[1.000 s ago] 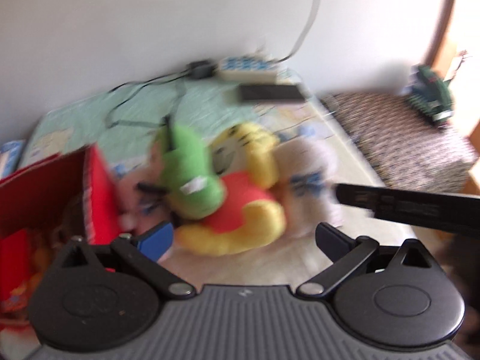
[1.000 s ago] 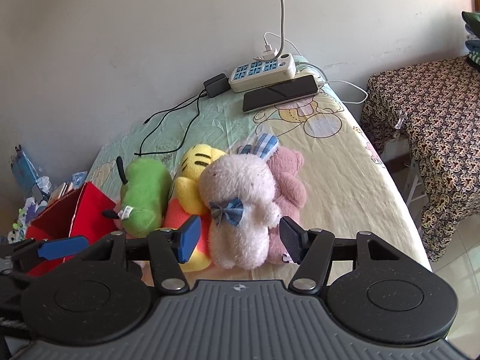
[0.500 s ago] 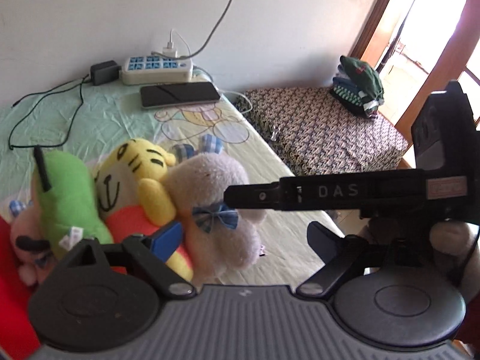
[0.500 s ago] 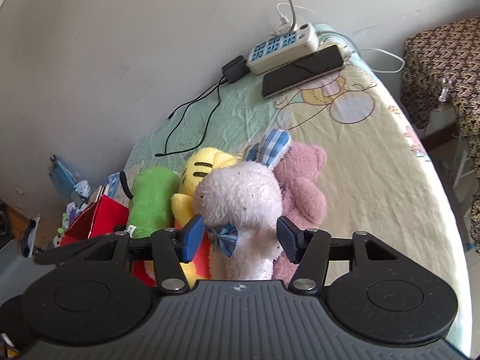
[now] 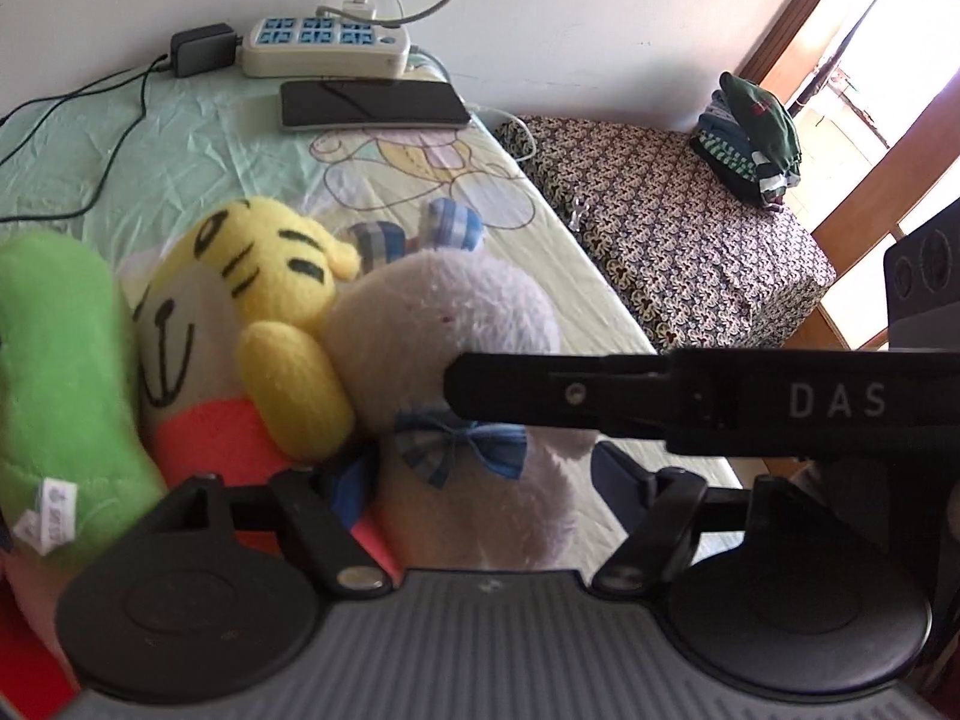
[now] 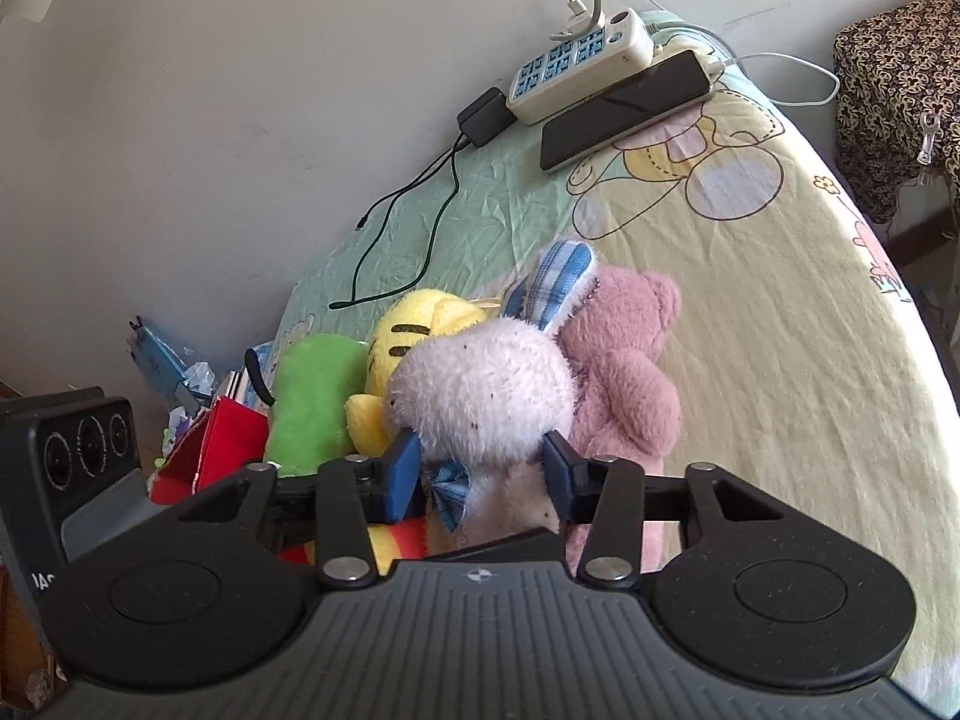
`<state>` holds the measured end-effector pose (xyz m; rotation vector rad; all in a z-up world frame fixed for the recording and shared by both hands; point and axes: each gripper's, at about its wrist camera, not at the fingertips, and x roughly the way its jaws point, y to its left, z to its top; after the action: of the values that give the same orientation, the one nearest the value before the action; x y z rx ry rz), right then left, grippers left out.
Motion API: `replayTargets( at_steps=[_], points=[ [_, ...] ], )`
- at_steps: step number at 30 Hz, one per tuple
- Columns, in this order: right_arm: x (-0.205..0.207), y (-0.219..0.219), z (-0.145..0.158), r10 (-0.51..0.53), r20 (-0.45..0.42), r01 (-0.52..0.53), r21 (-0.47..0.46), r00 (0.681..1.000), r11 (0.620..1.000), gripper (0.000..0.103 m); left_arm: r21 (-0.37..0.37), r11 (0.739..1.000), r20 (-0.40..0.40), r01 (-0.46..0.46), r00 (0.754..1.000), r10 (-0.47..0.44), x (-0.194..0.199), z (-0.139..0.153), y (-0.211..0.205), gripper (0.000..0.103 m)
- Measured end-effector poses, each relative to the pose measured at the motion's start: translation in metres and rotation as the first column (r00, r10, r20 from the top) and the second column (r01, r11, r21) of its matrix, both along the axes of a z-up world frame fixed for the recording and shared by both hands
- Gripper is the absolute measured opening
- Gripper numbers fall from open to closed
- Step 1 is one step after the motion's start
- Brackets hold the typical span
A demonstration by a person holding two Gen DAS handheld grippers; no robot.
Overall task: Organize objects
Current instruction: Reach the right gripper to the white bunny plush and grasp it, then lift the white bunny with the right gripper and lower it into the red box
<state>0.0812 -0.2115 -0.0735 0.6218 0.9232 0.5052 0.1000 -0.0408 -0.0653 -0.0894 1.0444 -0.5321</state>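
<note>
Both grippers are closing on the white bunny (image 6: 480, 384), which lies on the bed (image 6: 780, 324) wedged between the yellow tiger (image 6: 414, 324) and the pink bear (image 6: 624, 354). The right gripper (image 6: 480, 468) has its fingers already pressing the neck; the left gripper (image 5: 474, 480) straddles the body, contact unclear. Packed so tightly, the tiger's arm may snag and get dragged along.

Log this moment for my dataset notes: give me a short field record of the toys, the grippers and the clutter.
surface: bed sheet
toys: white bunny, pink bear, yellow tiger, green plush, lying side by side
right gripper: closing, pads at bunny's neck
left gripper: closing around bunny's body
clutter: power strip, phone
</note>
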Motion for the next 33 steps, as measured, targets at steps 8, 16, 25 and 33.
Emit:
replayTargets(
  at_steps=[8,16,25,33],
  points=[
    [-0.016,-0.004,0.016,-0.021,0.038,0.021,0.002,0.999,1.0,0.025,0.003,1.0,0.046,0.002,0.999,-0.002,-0.016,0.019,0.001,0.067],
    [-0.052,0.003,0.047,-0.022,0.13,0.018,0.031,0.991,0.999,0.022,-0.033,0.999,0.12,-0.015,0.993,0.019,-0.053,0.053,0.013,0.066],
    [-0.082,0.045,0.092,0.074,0.289,-0.097,0.067,0.955,0.993,0.022,-0.076,0.992,0.261,-0.102,0.958,0.119,-0.109,0.106,0.053,0.066],
    [-0.084,0.122,0.11,0.2,0.363,-0.24,0.069,0.91,0.968,0.022,-0.083,0.967,0.35,-0.242,0.901,0.255,-0.152,0.135,0.127,0.066]
  ],
)
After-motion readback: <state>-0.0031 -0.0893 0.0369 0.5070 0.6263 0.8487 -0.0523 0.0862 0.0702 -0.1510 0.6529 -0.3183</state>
